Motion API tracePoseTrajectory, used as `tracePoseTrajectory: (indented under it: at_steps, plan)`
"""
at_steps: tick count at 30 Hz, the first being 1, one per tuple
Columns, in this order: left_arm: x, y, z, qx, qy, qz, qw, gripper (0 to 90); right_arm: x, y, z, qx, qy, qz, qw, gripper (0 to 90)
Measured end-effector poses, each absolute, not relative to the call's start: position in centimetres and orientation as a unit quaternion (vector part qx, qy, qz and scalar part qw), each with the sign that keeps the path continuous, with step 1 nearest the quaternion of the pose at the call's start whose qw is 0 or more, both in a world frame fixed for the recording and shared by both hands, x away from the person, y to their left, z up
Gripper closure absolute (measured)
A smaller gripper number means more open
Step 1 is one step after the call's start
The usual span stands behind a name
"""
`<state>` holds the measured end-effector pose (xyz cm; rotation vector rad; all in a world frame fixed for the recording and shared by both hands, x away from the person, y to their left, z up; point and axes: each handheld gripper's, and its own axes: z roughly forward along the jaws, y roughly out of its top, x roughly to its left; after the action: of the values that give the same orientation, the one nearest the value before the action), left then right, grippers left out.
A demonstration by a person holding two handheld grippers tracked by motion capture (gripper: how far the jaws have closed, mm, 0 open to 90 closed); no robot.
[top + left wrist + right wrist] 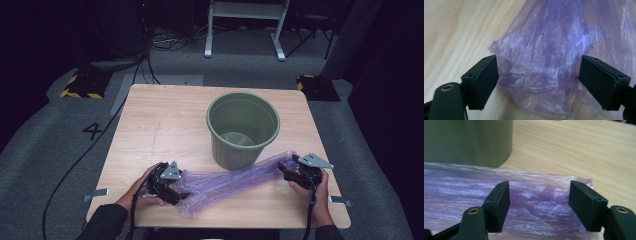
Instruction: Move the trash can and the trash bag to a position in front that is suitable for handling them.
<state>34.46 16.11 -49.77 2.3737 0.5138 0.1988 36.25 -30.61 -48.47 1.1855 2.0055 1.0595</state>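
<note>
Item: both forearms entered from the near edge of the wooden surface, dark sleeves visible, each hand wrapped round the body of its tool; the left hand lay low at the near left with its left tongs pointing rightward across the surface, and the right hand sat at the near right with its right tongs pointing leftward and slightly away. Writing: a dark numeral "4" marked on the grey floor left of the surface; no other legible labels. Task thing: a translucent purple plastic bag, crumpled and stretched in a long band across the near half of the surface, just in front of the green bucket, which stood upright near the centre. Left tongs: jaws apart, one end of the bag bunched between them; the left pad met the film's edge, the right pad stood clear of it, no clamping evident. Right tongs: jaws apart, the other end of the bag lying flat beneath and between them, pads not pressing the film; the bucket's wall rose just beyond
</note>
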Motion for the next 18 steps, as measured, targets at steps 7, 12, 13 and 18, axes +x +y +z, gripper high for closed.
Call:
tracePoseTrajectory:
  at_steps: [7, 12, 13, 18]
  plan:
    - [34.4, 16.1, -50.2, 0.906, 0.204, 0.076, 0.362, 13.3, 34.9, -30.6, -48.3, 0.495, 0.719, 0.396, 0.283, 28.8]
    - [34.4, 16.2, -50.4, 0.902, 0.199, 0.076, 0.376, 11.6, 36.1, -29.5, -49.0, 0.517, 0.715, 0.380, 0.278, 27.0]
    - [34.4, 16.1, -50.5, 0.902, 0.200, 0.077, 0.376, 11.6, 36.5, -29.5, -49.1, 0.523, 0.713, 0.383, 0.269, 26.5]
    - [34.4, 16.1, -50.5, 0.902, 0.199, 0.076, 0.376, 11.6, 37.5, -29.4, -49.9, 0.525, 0.721, 0.374, 0.254, 26.9]
